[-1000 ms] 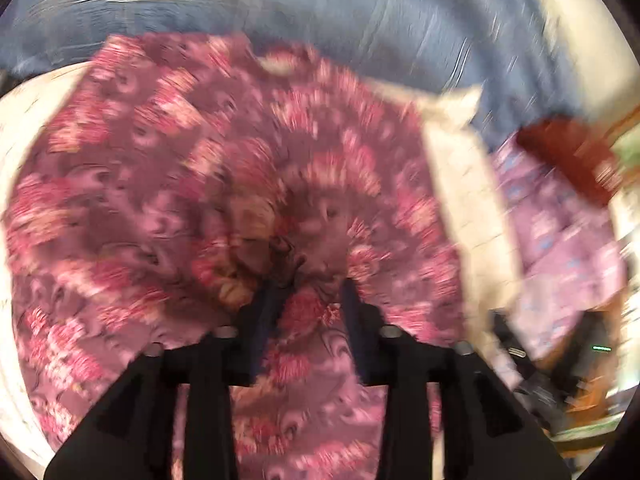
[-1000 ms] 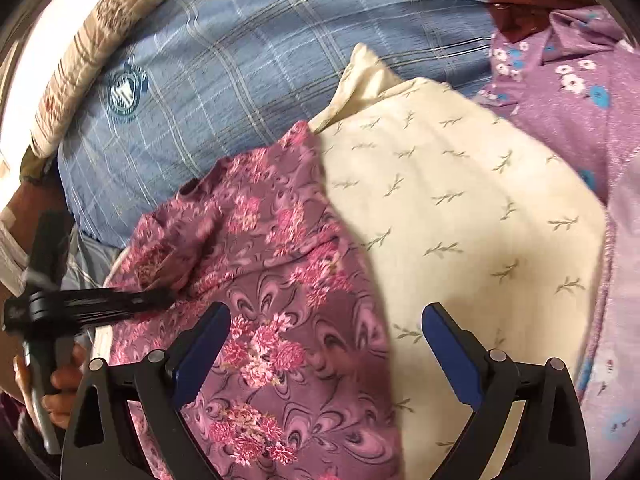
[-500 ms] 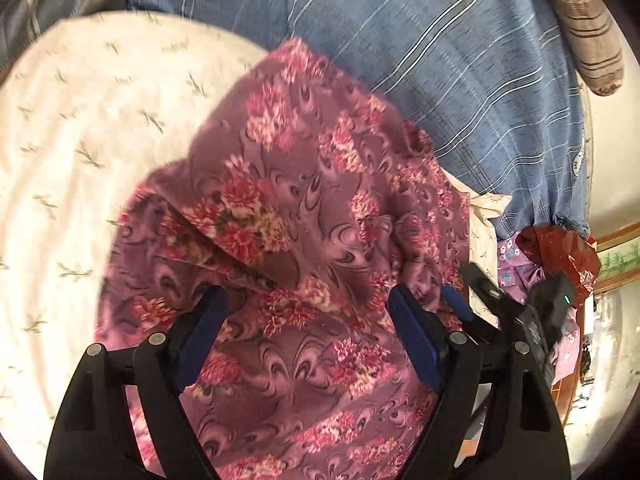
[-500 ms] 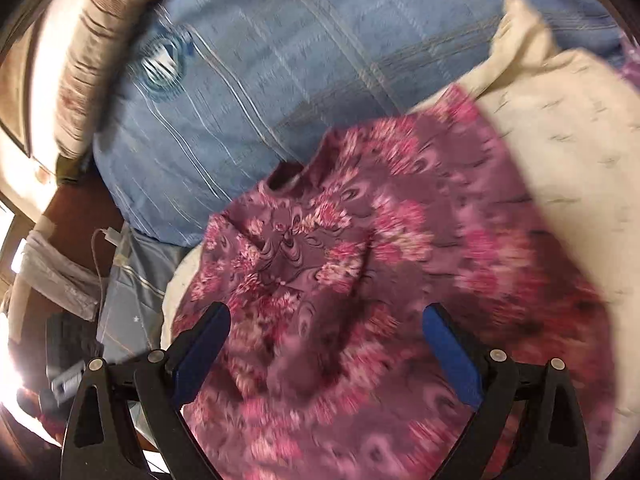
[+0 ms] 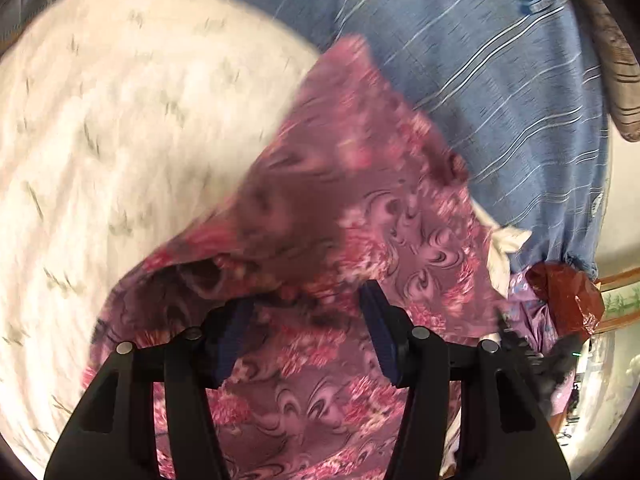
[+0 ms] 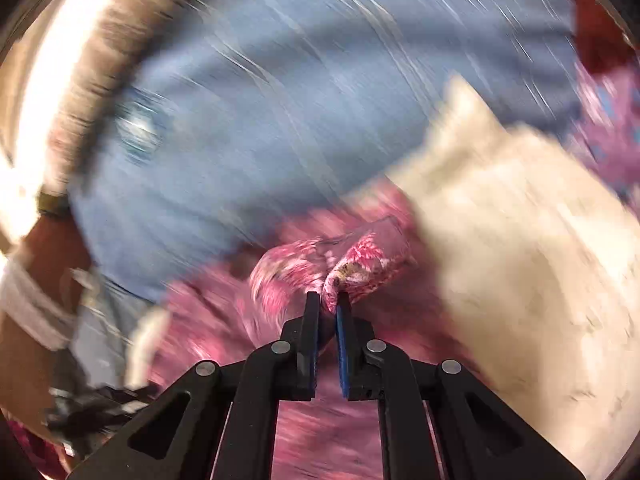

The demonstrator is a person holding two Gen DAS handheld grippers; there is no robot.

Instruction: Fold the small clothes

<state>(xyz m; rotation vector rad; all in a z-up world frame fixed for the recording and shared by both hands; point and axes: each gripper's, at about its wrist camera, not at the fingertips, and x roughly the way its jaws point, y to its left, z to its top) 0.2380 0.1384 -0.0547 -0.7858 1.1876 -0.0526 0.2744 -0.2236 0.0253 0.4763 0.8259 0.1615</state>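
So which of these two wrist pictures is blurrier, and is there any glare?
Right wrist view: heavy streaked motion blur across the blue striped sheet, with blown-out glare at the left edge; only the right gripper and the pinched floral garment look sharp. Left wrist view: milder blur, no glare, rounded fisheye edges.

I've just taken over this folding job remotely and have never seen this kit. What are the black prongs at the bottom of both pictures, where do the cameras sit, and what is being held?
There is no robot arm: a person carries a two-finger gripper in each hand, with a wide-angle camera on each looking along its fingers. The prongs are those fingers.

In the left wrist view, the left gripper stands partly open over the purple floral garment; its jaws have just been closing, pads not yet pressing the cloth.

In the blurred right wrist view, the right gripper has just closed and pinches a bunch of that garment.

Beneath lie a cream leaf-print cloth and a blue striped sheet.
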